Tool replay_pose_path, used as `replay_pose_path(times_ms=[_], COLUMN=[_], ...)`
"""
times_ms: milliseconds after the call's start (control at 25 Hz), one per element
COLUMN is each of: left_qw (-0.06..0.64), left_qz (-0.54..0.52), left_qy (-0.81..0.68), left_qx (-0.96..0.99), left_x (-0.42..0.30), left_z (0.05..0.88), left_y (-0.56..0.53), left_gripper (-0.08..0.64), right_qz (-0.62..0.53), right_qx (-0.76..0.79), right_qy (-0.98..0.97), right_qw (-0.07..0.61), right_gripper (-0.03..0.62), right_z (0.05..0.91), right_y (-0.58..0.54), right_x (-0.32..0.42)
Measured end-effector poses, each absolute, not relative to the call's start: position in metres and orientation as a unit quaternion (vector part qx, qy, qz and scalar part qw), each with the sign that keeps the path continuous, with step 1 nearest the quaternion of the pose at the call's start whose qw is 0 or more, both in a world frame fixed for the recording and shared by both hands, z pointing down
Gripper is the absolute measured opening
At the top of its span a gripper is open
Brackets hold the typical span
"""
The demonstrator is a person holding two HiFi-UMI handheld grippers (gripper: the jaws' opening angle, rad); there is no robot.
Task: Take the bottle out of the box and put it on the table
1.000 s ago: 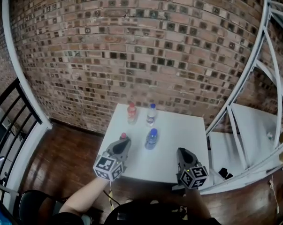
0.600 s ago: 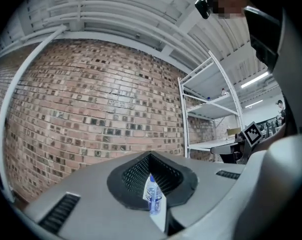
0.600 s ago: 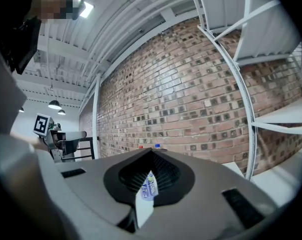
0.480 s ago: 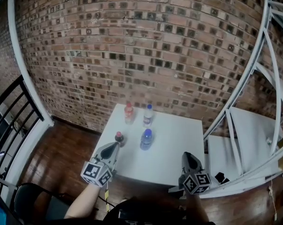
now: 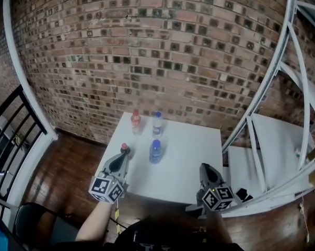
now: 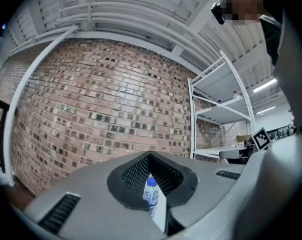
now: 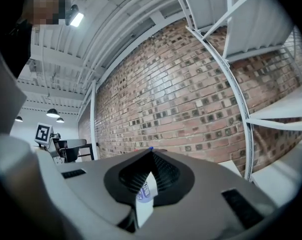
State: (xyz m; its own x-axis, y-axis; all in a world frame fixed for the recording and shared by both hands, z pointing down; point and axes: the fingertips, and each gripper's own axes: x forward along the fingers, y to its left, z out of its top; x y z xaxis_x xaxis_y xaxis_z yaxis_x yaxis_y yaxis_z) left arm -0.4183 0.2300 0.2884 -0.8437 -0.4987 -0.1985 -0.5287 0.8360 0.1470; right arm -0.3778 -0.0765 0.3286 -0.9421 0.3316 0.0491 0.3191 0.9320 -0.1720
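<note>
Bottles: four stand upright on the white table (image 5: 188, 156), none held. L to R in head view: black railing (image 5: 11, 124) far left over the wood floor, then the left gripper (image 5: 123, 156) w/ its marker cube (image 5: 107, 189), poised over the table's near-left edge. Its jaws are clenched together w/ nothing btwn them. A red-capped dark bottle (image 5: 124, 147) sits just past its tip; can't tell if they touch.

Behind that, near the table's far edge, are a pink bottle (image 5: 136, 122) and beside it a clear bottle (image 5: 157, 124) w/ white label. A blue-capped bottle (image 5: 155, 151) stands nearer mid-table, apart from both.

In left gripper view the closed left gripper (image 6: 149, 155) frames a blue-capped bottle (image 6: 151, 194) ahead thru its notch.

Right gripper (image 5: 204, 168) w/ marker cube (image 5: 218, 198) is at the table's near-right edge, well apart from all bottles. In its own view the right gripper (image 7: 151, 152) is also clenched and empty, w/ a bottle (image 7: 143, 191) visible beyond. White shelf frame (image 5: 272, 88) is at far right, brick wall (image 5: 147, 51) behind everything.
</note>
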Motion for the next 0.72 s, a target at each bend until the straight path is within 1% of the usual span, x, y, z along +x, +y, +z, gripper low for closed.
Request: replay_pose_path(times_ms=[160, 440, 720], left_qw=[0.081, 0.079, 0.078], left_qz=[0.106, 0.066, 0.067], left_qy=[0.951, 0.953, 0.956], left_qx=[-0.279, -0.283, -0.274], left_x=[-0.42, -0.417, -0.424], left_z=[0.281, 0.282, 0.283], left_y=[0.217, 0.213, 0.224], left_gripper=[0.003, 0.003, 0.003], right_qz=[0.081, 0.073, 0.08], right_qx=[-0.17, -0.184, -0.187], right_qy=[-0.981, -0.98, -0.978], right_qw=[0.033, 0.033, 0.039], right_gripper=[0.0, 0.0, 0.0], right_z=[0.327, 0.326, 0.323], right_y=[-0.077, -0.072, -0.07], right_x=[-0.381, -0.388, -0.397])
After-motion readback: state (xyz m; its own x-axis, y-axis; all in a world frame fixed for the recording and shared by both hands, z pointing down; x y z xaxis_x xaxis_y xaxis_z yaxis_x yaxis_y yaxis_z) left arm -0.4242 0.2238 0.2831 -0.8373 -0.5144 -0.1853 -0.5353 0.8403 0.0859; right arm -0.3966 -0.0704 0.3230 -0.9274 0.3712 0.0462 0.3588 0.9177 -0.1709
